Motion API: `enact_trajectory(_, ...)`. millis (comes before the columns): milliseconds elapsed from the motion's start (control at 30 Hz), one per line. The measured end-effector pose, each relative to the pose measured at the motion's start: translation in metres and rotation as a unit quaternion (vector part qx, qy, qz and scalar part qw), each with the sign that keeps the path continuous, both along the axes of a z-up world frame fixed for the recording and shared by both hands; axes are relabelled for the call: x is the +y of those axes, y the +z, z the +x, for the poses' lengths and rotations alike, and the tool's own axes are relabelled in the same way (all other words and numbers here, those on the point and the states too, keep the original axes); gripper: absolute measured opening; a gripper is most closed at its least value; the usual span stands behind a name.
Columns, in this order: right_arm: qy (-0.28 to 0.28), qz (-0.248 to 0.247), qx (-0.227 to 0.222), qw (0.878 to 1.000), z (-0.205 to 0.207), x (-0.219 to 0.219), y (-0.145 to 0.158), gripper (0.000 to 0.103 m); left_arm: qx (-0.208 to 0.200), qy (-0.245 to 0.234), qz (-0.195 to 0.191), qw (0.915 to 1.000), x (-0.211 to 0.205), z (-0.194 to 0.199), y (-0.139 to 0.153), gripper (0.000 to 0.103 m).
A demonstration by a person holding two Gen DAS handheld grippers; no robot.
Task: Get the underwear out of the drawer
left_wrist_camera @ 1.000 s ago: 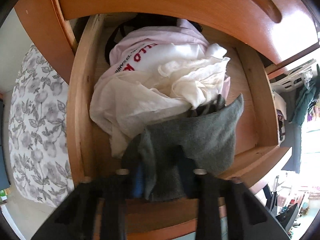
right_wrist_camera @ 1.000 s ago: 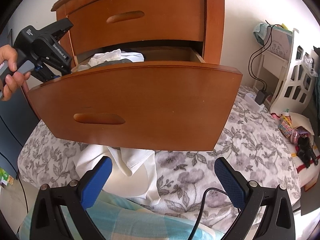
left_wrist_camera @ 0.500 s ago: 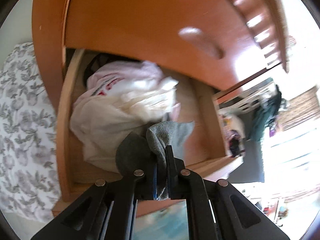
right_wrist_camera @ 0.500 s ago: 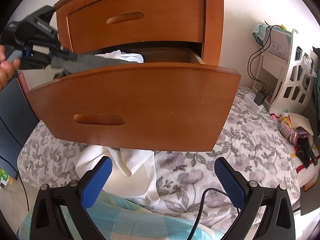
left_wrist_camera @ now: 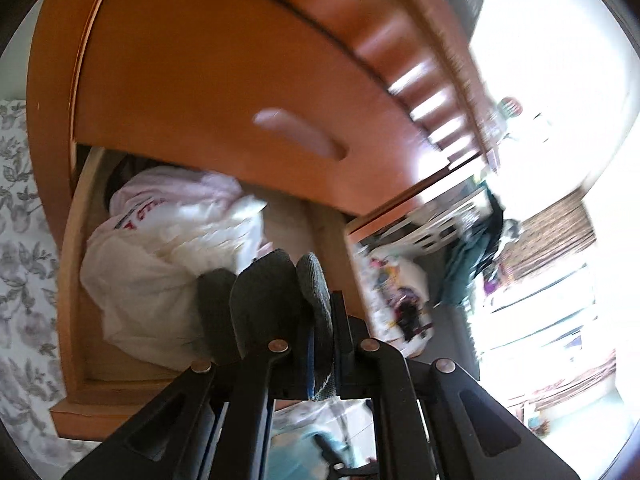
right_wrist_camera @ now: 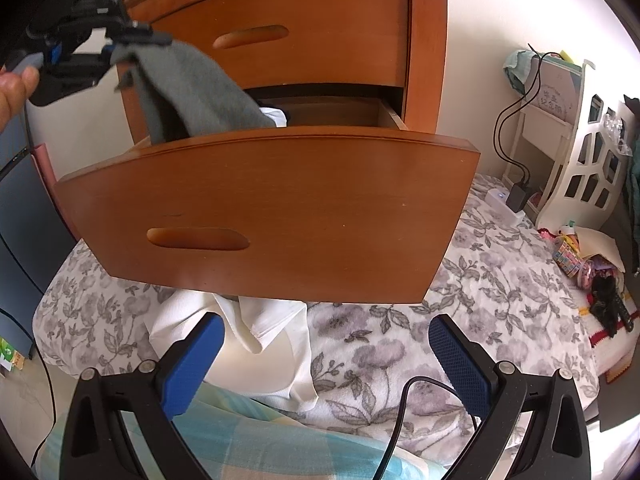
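Pinching the grey underwear (right_wrist_camera: pixel 188 88) tight, the left gripper (right_wrist_camera: pixel 116 46) is holding it above the open drawer (right_wrist_camera: pixel 264 208), its lower end trailing inside beside the white clothes (left_wrist_camera: pixel 160 264); the right gripper (right_wrist_camera: pixel 326 354) is hanging spread wide below the drawer front.

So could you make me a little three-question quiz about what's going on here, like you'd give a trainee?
1. True or false: the left gripper is shut on the grey underwear.
2. What lies on the floral bedspread just below the open drawer? A) white cloth B) a shoe C) a book
3. Fill in: the right gripper has its jaws ____ and holds nothing.

Key: 1 true; 2 A; 3 open.
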State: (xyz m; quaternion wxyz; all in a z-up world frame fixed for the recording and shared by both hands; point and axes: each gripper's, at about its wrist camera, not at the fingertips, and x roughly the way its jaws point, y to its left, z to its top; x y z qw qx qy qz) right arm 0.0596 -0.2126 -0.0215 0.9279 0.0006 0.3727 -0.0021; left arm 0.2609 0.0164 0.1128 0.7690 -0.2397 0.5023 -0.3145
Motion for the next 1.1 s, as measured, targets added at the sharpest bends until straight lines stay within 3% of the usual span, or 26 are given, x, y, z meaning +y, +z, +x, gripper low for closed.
enact_trajectory(100, 0.000, 0.001, 0.001, 1.000, 0.000, -0.001, 0.000, 0.103, -0.019, 0.009, -0.035, 0.9992, 0.005, -0.002, 0.018, 0.006)
enact_trajectory(333, 0.001, -0.002, 0.001, 1.000, 0.000, 0.001, 0.000, 0.103, -0.102, 0.016, -0.074, 0.9919, 0.013, -0.017, 0.075, 0.005)
enact_trajectory(533, 0.001, -0.002, 0.001, 1.000, 0.001, 0.001, 0.000, 0.103, -0.185, -0.001, -0.076, 0.9798, 0.013, -0.045, 0.128, 0.005)
enact_trajectory(600, 0.001, -0.003, 0.001, 1.000, 0.001, 0.001, 0.000, 0.103, -0.198, 0.000, -0.064, 0.9781, 0.011, -0.052, 0.140, 0.005)
enact_trajectory(667, 0.001, -0.004, 0.000, 1.000, 0.000, 0.001, -0.001, 0.103, -0.205, 0.000, -0.077, 0.9757, 0.010, -0.056, 0.149, 0.005)
enact_trajectory(933, 0.000, -0.003, 0.001, 1.000, 0.000, 0.001, -0.001, 0.103, -0.282, -0.029, -0.109, 0.9527, 0.001, -0.097, 0.201, 0.005)
enact_trajectory(1100, 0.000, -0.004, -0.002, 1.000, 0.000, 0.001, 0.001, 0.103, -0.308, -0.060, -0.115, 0.9424, -0.009, -0.122, 0.216, 0.005)
